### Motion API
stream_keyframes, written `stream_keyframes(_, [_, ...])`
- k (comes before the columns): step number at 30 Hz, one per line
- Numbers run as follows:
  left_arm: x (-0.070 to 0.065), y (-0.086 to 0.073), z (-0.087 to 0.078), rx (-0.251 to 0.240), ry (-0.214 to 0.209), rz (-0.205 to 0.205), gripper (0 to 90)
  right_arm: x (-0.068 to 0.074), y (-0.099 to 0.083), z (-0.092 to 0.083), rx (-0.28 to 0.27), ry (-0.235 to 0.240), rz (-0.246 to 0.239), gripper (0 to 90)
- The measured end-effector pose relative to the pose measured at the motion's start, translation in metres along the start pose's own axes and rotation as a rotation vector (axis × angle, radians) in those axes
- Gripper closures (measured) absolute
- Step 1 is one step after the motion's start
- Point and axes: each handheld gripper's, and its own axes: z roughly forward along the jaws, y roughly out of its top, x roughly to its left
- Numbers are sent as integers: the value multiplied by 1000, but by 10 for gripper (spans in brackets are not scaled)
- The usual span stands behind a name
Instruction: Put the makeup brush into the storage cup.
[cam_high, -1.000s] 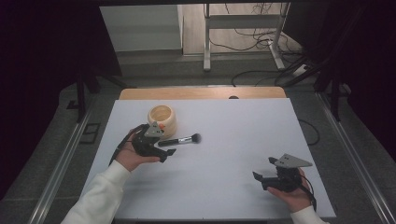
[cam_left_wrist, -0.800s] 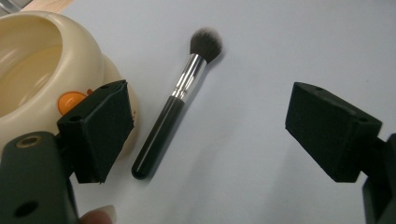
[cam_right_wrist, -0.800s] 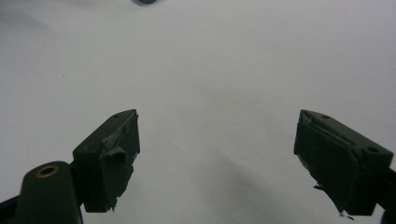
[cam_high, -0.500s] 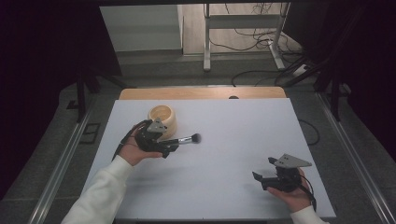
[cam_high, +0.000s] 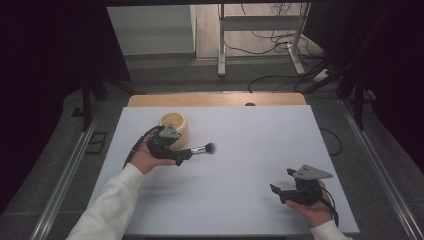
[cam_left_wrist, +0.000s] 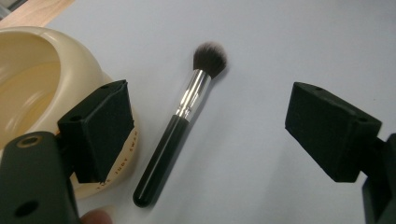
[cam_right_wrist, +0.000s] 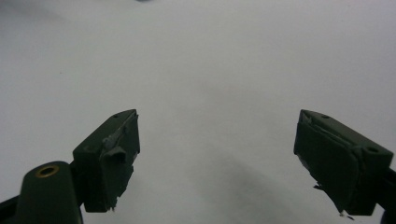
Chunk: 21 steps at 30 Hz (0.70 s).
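Just then, a person sat at a white bench (cam_high: 240, 150) with a gripper in each hand. The left gripper (cam_left_wrist: 205, 140) hovered over a makeup brush (cam_left_wrist: 180, 119), its two black jaws standing wide apart with the brush lying loose between them, touched by neither. From overhead, the left gripper (cam_high: 186, 154) sat at the bench's left side, with the makeup brush (cam_high: 202, 148) lying flat on the surface, its dark bristles pointing toward the middle of the bench and its black handle toward the hand. A cream-coloured bowl (cam_high: 175, 127) stood just beside the brush, on its far side; up close, the bowl (cam_left_wrist: 32, 93) lay right behind one jaw, seemingly touching it.

The right gripper (cam_high: 282, 190) rested well apart, near the bench's front right corner, with its jaws also spread wide and nothing between them; the right gripper (cam_right_wrist: 217, 163) looked out over bare white surface.

To my eye, the risks lay in the closing. The brush lay slantwise between the jaws, so they might catch the smooth round handle off-centre and roll or flick it away. The jaw next to the bowl might also nudge the bowl as the hand came down.
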Motion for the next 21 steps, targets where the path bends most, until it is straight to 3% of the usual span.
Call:
stream_keyframes(6, [5,4,3,-8,-3,-18,156,0,0,0,3,-2,-2,152])
stream_keyframes(14, [4,10,13,-5,-24,-3,156,0,0,0,5,-3,-3,152])
stream_keyframes(21, [4,12,22,-7,-67,14,169,0,0,0,3,-3,-5,152])
